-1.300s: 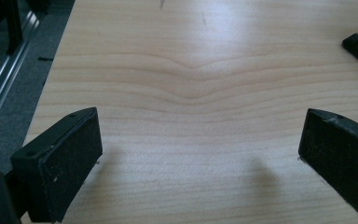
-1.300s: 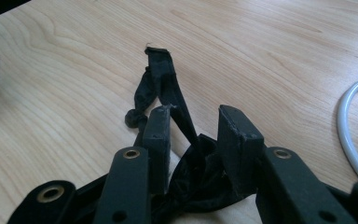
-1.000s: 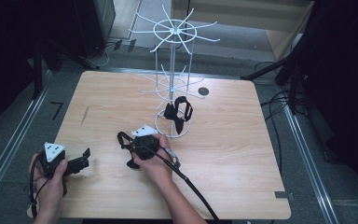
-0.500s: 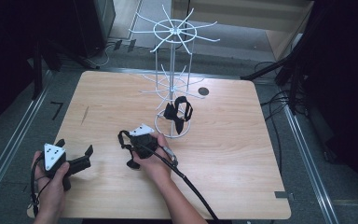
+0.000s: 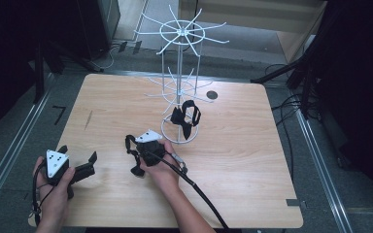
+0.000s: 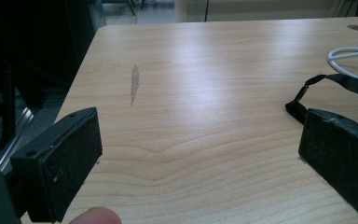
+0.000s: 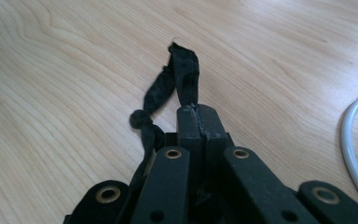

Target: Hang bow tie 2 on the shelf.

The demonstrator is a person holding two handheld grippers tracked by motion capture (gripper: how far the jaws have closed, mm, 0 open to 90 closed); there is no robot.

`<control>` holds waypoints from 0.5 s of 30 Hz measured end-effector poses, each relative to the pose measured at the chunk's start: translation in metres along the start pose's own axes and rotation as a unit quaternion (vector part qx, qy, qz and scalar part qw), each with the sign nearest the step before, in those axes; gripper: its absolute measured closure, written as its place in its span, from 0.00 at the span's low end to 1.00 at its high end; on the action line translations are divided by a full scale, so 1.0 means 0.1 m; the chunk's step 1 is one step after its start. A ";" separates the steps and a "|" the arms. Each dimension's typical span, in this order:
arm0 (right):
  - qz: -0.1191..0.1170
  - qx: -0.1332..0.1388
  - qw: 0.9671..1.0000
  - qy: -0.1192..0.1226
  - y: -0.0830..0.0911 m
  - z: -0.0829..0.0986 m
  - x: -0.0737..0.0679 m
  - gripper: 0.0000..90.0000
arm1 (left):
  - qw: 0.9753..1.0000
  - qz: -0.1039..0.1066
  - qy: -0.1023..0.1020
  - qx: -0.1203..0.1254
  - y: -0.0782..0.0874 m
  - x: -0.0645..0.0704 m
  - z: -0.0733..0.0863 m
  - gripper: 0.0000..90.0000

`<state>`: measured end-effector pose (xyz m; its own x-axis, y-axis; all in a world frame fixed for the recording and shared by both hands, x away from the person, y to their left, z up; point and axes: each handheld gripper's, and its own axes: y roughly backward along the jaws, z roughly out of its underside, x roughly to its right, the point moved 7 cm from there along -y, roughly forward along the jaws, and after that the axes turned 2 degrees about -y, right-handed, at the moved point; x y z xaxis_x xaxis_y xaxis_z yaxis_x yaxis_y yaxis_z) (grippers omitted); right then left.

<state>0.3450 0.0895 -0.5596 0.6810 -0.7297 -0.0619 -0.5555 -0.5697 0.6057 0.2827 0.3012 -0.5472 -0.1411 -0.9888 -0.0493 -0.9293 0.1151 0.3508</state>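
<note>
Wood table [image 5: 233, 160], wire rack [image 5: 179, 87] at rear. My right hand-held gripper [image 7: 198, 114] pinches a black strap [image 7: 179, 77], trailing ahead; rack just beyond. Left hand-held gripper [image 6: 200, 154] gapes empty, farther off.

The table [image 6: 205, 107] is showing pale wood grain, smooth and catching a soft sheen. The left tool [image 6: 200, 154] is wearing matt black, rough-faced pads. The strap [image 7: 179, 81] is looking like limp black cloth. The rack [image 5: 179, 73] is gleaming as white-coated wire.
</note>
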 end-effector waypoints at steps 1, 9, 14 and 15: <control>0.000 0.004 1.000 0.000 0.02 -0.01 0.00 1.00 | 1.000 0.000 0.002 -0.003 0.00 0.00 0.00 0.00; 0.000 0.029 1.000 0.007 0.18 -0.10 0.01 1.00 | 1.000 -0.001 0.009 -0.011 0.00 -0.02 0.01 0.00; 0.001 0.039 0.999 0.009 0.28 -0.13 0.03 1.00 | 1.000 0.000 0.008 -0.014 -0.01 -0.02 0.02 0.00; 0.001 0.042 0.999 0.010 0.30 -0.14 0.03 1.00 | 1.000 0.000 0.008 -0.015 -0.01 -0.03 0.02 0.00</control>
<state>0.3370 0.0756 -0.5305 0.6889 -0.7235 -0.0447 -0.5943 -0.5990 0.5366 0.2830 0.3038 -0.5489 -0.1353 -0.9902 -0.0355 -0.9189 0.1121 0.3782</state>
